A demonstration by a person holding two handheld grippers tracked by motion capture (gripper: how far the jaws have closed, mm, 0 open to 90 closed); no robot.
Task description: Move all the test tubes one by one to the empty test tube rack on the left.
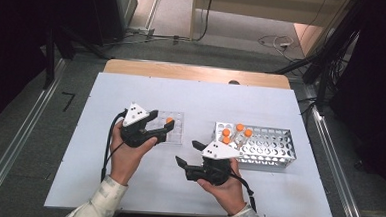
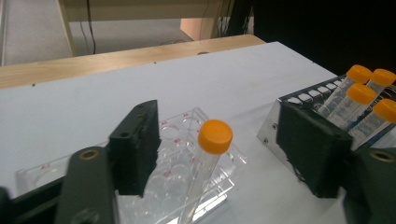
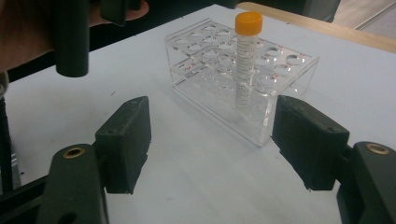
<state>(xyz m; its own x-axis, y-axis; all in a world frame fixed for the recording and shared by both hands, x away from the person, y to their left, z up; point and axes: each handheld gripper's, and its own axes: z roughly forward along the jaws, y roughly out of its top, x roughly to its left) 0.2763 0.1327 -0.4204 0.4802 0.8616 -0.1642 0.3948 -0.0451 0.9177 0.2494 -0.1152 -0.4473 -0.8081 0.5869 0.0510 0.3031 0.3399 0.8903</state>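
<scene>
A clear plastic tube rack [image 1: 175, 132] sits left of the table's middle, and one tube with an orange cap [image 1: 169, 121] stands upright in it. My left gripper [image 1: 163, 122] hovers at that rack. In the left gripper view the tube [image 2: 212, 149] stands between the open jaws of the left gripper [image 2: 226, 145], and neither pad touches it. My right gripper [image 1: 186, 153] is nearer the front edge, open with nothing between its jaws. The right gripper view has the right gripper [image 3: 215, 140] facing the clear rack [image 3: 219, 84] and its tube [image 3: 245, 70] from a short distance.
A perforated metal rack [image 1: 271, 148] stands at the right with several orange-capped tubes [image 1: 237, 132] in its left end. The white board [image 1: 127, 185] lies on a wooden table [image 1: 198, 72]. Cables and dark stands ring the floor beyond.
</scene>
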